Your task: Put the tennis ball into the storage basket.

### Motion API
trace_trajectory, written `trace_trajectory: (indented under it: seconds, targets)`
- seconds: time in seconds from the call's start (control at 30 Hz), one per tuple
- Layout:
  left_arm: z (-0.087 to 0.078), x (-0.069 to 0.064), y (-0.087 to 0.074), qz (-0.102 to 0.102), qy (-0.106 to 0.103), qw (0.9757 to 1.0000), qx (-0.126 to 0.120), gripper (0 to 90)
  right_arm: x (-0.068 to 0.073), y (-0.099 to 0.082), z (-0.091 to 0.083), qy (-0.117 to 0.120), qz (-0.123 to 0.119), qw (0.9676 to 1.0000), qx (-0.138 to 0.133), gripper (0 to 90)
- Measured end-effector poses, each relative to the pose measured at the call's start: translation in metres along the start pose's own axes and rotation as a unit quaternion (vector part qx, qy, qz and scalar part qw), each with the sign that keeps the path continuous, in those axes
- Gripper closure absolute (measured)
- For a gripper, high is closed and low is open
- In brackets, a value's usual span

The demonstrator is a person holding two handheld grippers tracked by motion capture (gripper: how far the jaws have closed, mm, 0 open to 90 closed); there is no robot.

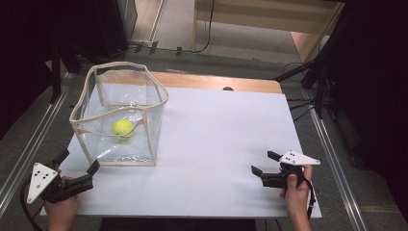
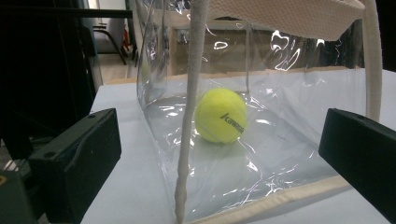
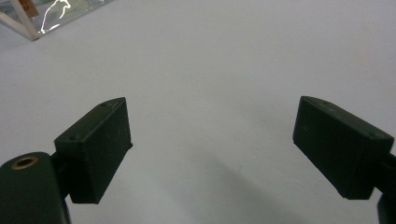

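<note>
My left gripper [image 1: 77,163] rests at the worktop's [image 1: 221,144] near left corner, fingers [image 2: 77,158] apart and empty, just before the clear bag [image 1: 120,115]. The tennis ball [image 1: 122,128] lies inside, on the bag's floor. My right gripper [image 1: 265,162] sits well apart at the near right, fingers [image 3: 95,147] apart over bare worktop.

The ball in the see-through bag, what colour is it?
The ball is bright yellow-green with dark lettering on it, best seen in the left gripper view.
</note>
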State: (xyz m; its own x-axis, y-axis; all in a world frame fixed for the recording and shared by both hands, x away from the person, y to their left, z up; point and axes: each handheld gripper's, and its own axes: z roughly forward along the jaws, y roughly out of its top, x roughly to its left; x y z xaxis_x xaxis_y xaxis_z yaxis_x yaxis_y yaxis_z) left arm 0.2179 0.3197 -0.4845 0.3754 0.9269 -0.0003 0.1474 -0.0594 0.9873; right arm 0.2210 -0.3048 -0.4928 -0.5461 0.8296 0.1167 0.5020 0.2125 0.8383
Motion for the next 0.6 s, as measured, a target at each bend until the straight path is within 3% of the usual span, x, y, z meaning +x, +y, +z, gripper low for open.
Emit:
trace_trajectory:
  seconds: [0.33,0.37,0.53,0.6]
  targets:
    - [-0.001,0.0,0.0,-0.001,0.002,1.0,-0.001,0.0,-0.017,-0.026,-0.017,-0.011,0.037,0.9987,-0.033,10.4]
    - [-0.002,0.0,0.0,-0.002,0.0,1.0,-0.004,0.0,-0.018,-0.029,-0.018,-0.021,0.034,0.9986,-0.034,10.4]
    - [-0.003,0.001,-0.001,-0.006,-0.002,1.0,-0.006,0.0,-0.021,-0.037,-0.022,-0.013,0.044,0.9975,-0.054,10.4]
    - [-0.005,0.001,-0.001,-0.01,-0.002,0.9999,-0.012,0.0,-0.02,-0.039,-0.024,-0.019,0.037,0.9973,-0.06,10.4]
